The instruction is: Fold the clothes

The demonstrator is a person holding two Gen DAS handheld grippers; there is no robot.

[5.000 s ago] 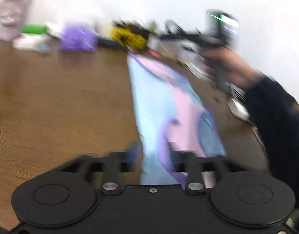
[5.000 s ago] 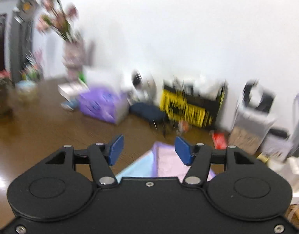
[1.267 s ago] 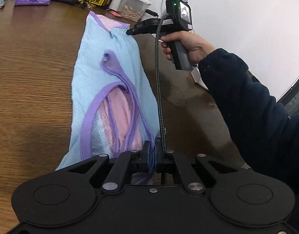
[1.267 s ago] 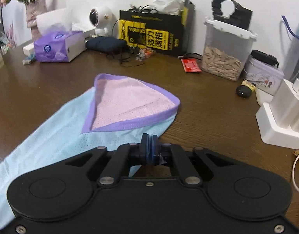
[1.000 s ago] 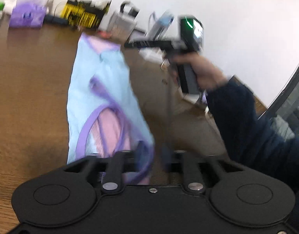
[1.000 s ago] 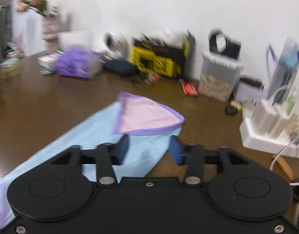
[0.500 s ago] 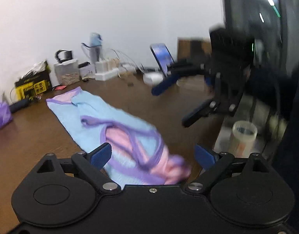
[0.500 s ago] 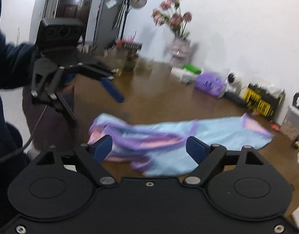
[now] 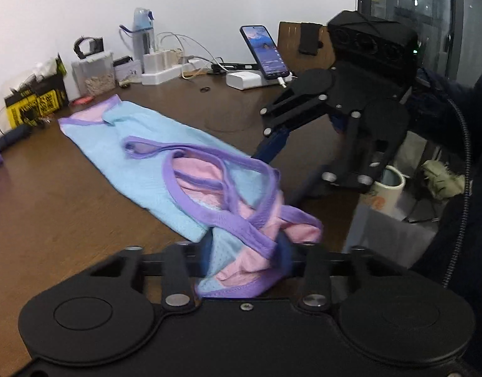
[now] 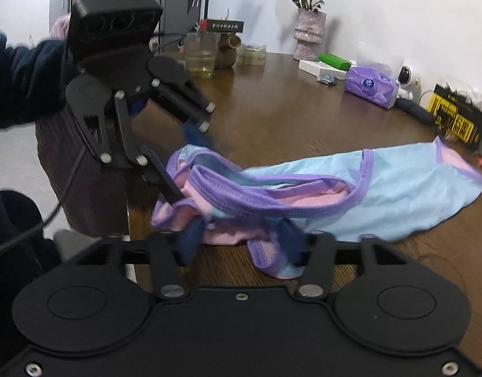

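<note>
Both claws swung from the far hem end round to the strap end of the top since the frames over a second back; both sets of jaws opened wide on the way and have just been closing.

Left claw (image 9: pixel 245 253): jaws about a third open, bunched pink and purple strap fabric of the top (image 9: pixel 165 157) between the blue pads; cannot tell whether the pads press on it. Right claw (image 10: pixel 241 245): jaws part open, a fold of the same bunched end between them; the pad on the right is against the cloth, the one on the left looks just beside it, so a firm grip cannot be told.

The two claws face each other across the strap end. Seen from the left claw, the right claw (image 9: pixel 275 169) is just ahead and to its right, tips angled down at the bunch. Seen from the right claw, the left claw (image 10: pixel 178 169) is ahead and to its left, tips at the fabric.

Beyond the claws the blue body of the top lies flat on the brown surface (image 9: pixel 52 194), stretching away to the pink hem. Well past that, by the wall: tissue pack (image 10: pixel 371 86), vase (image 10: pixel 308 34), phone on a stand (image 9: pixel 264 51).
</note>
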